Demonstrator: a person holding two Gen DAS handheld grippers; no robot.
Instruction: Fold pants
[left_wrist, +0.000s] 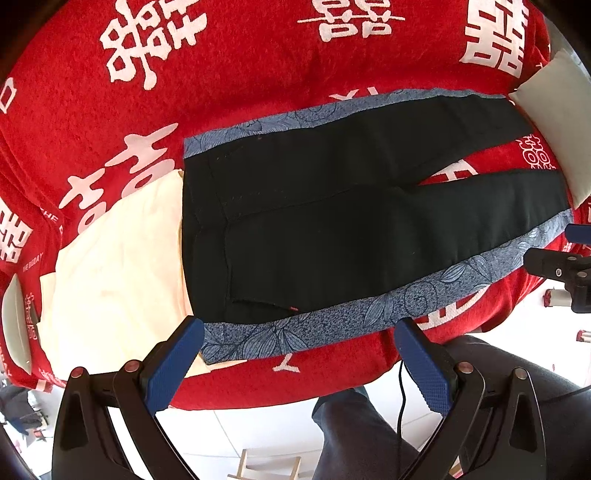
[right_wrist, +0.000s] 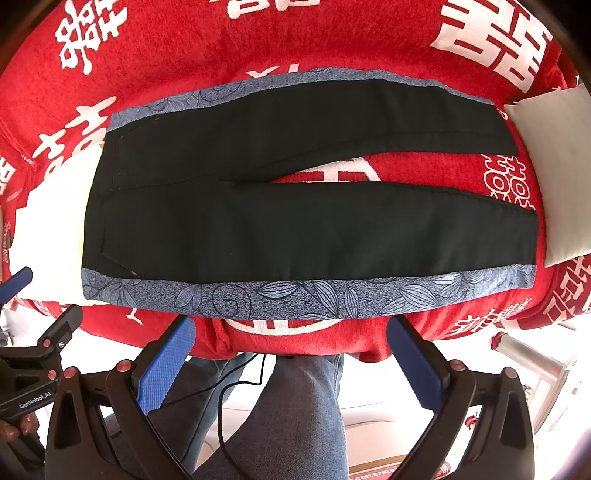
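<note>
Left gripper (left_wrist: 299, 365): jaws spread wide, holding nothing, hovering at near edge of red blanket (left_wrist: 240, 74), by waist corner of pants (left_wrist: 332, 229). Pants: black with blue floral side bands, flat and unfolded on blanket, waist left over cream cloth (left_wrist: 110, 266), legs splayed right toward white pillow (right_wrist: 550, 166). Right gripper (right_wrist: 290, 362): jaws equally wide, empty, off near edge below mid-leg band.

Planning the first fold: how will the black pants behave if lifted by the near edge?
The black pants lie flat and thin, so they'll probably drape limply. The separated legs may swing apart. The fuzzy red blanket likely resists sliding.
</note>
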